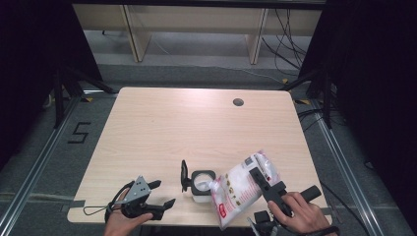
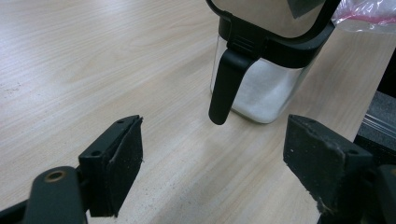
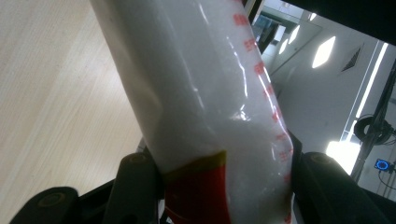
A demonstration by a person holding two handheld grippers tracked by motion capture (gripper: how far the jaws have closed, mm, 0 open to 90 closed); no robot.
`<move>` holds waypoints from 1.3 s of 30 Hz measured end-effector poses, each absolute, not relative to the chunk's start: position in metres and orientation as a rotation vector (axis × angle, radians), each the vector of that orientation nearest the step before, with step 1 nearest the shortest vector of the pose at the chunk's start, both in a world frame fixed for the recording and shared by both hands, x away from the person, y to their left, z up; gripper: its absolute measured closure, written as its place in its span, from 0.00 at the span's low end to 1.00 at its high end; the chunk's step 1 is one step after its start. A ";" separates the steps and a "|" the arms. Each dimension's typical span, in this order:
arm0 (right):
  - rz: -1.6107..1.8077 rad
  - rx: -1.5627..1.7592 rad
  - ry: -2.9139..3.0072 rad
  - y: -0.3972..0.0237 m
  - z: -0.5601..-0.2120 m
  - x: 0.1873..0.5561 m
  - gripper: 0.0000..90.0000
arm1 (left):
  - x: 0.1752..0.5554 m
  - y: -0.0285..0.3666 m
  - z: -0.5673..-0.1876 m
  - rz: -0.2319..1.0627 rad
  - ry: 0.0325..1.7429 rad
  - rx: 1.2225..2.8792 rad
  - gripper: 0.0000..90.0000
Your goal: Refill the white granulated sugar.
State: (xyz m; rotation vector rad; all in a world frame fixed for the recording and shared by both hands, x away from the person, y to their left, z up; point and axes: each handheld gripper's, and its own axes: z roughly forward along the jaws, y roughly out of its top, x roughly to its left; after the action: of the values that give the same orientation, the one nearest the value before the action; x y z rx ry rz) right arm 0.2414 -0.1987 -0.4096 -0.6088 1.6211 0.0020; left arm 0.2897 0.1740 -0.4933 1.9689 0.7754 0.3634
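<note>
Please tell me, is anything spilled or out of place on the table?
No spill shows. The bag is tilted, its mouth at the open jar, held in the right gripper. The jar's lid stands flipped up.

White-filled plastic bag (image 1: 238, 189) tilted, corner over open clear jar (image 1: 201, 186), lid flipped up.

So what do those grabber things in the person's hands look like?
Both are black. The left gripper has two blocky black jaws, a grey three-cornered plate on top and a thin cable looping off it. Up close, its pads look rough and crumbly at the edges, with small screw holes. The right gripper is a long black bar with a handle. The right wrist wears a dark band.
</note>
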 end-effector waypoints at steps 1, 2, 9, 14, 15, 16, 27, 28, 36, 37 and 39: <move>0.002 -0.609 1.621 -0.199 -0.410 0.241 0.63 | 0.290 0.174 -0.493 0.363 0.775 1.969 0.21; 0.009 -0.587 1.621 -0.200 -0.411 0.241 0.63 | 0.289 0.172 -0.494 0.345 0.790 1.935 0.21; 0.002 -0.599 1.627 -0.199 -0.411 0.241 0.63 | 0.289 0.172 -0.494 0.350 0.782 1.945 0.21; 0.008 -0.588 1.621 -0.200 -0.411 0.240 0.63 | 0.289 0.172 -0.493 0.349 0.782 1.944 0.21; 0.004 -0.595 1.628 -0.199 -0.411 0.241 0.63 | 0.289 0.172 -0.494 0.349 0.782 1.945 0.21; 0.009 -0.587 1.623 -0.200 -0.411 0.241 0.63 | 0.289 0.172 -0.494 0.350 0.784 1.945 0.21; 0.007 -0.592 1.637 -0.200 -0.411 0.242 0.63 | 0.289 0.172 -0.493 0.350 0.784 1.943 0.21; 0.009 -0.596 1.636 -0.200 -0.410 0.242 0.63 | 0.289 0.172 -0.493 0.350 0.783 1.943 0.21; 0.025 -0.585 1.658 -0.204 -0.413 0.247 0.64 | 0.289 0.172 -0.494 0.349 0.783 1.944 0.21; 0.025 -0.585 1.658 -0.204 -0.413 0.247 0.64 | 0.289 0.172 -0.493 0.349 0.784 1.942 0.21; 0.028 -0.587 1.667 -0.206 -0.414 0.249 0.64 | 0.289 0.172 -0.493 0.349 0.779 1.947 0.21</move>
State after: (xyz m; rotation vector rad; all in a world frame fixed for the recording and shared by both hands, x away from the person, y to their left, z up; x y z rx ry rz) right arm 0.2488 -0.2055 -0.4138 -0.5869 1.6665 0.0277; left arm 0.2886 0.1723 -0.4934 1.9467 0.7791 0.3495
